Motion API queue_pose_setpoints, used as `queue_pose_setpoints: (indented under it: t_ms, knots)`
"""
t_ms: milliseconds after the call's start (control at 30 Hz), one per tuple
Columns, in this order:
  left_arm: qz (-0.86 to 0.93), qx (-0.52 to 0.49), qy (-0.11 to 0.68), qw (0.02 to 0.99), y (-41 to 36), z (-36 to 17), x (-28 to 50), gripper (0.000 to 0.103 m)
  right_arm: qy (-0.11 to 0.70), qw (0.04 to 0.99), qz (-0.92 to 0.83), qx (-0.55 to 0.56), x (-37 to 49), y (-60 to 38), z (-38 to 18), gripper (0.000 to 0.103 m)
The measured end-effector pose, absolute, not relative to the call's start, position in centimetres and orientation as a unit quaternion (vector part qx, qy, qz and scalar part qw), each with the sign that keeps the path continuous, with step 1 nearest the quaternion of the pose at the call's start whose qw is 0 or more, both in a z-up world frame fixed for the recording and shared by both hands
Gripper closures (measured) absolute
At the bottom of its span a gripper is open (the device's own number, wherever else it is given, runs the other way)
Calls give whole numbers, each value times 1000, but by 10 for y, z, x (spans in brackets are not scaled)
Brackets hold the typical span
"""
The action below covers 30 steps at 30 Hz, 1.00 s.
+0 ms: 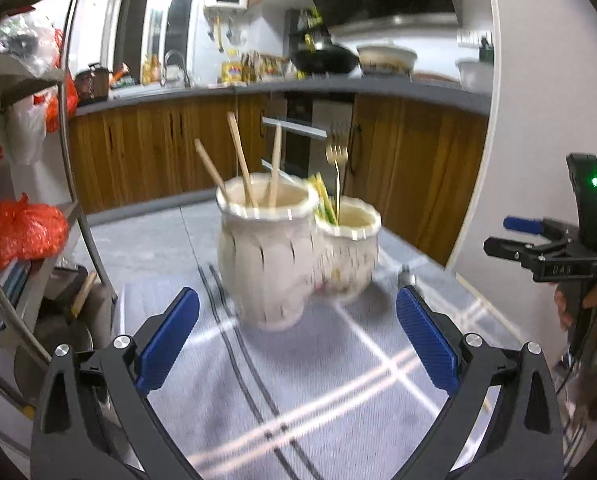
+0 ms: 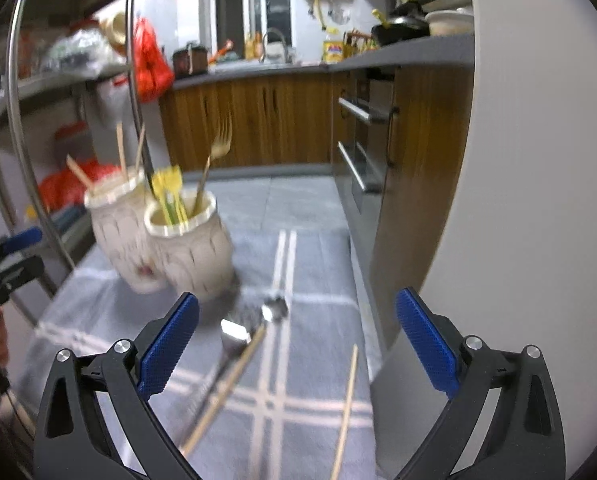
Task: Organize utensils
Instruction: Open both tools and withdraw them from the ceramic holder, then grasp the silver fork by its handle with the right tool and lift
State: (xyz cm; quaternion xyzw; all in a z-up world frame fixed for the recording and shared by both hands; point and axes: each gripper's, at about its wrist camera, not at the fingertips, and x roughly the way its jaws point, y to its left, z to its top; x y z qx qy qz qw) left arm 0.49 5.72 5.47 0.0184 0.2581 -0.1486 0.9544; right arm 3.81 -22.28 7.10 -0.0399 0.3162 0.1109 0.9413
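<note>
1. Two claws, left claw (image 1: 297, 334) and right claw (image 2: 297, 334), both spread wide, pinching nothing.
2. One spoon (image 2: 234, 334) and two loose chopsticks (image 2: 348, 408) on the desk cloth (image 2: 310, 264) between the right claw's fingers, long axes running away from it.
3. Two jars (image 1: 268, 256) beyond, touching, utensils upright inside.

Both pots (image 1: 270, 256) are smeared with motion blur, so the pattern on them is anyone's guess. The yellow-green bits (image 2: 170, 188) in the nearer pot could be picks or small forks, can't tell. The gold fork (image 1: 335, 148) is blurry too. On the checked cloth (image 2: 298, 360), a spoon (image 2: 234, 336) and two chopsticks (image 2: 346, 412) run off the bottom edge. The right gripper (image 1: 538, 256) is cut off by the frame edge in the left view.
</note>
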Motion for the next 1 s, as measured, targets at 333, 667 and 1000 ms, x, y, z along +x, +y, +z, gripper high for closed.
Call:
queue_pose_setpoints:
  t_ms: [333, 667, 1000]
  knots:
    - [-154, 35, 305, 939, 52, 18, -2, 6, 361, 922, 131, -42, 35, -211, 38, 5]
    - [-164, 18, 303, 939, 55, 19, -3, 6, 393, 908, 144, -29, 59, -170, 17, 6]
    - [-172, 4, 306, 936, 57, 14, -3, 6, 423, 895, 134, -39, 79, -151, 2, 52]
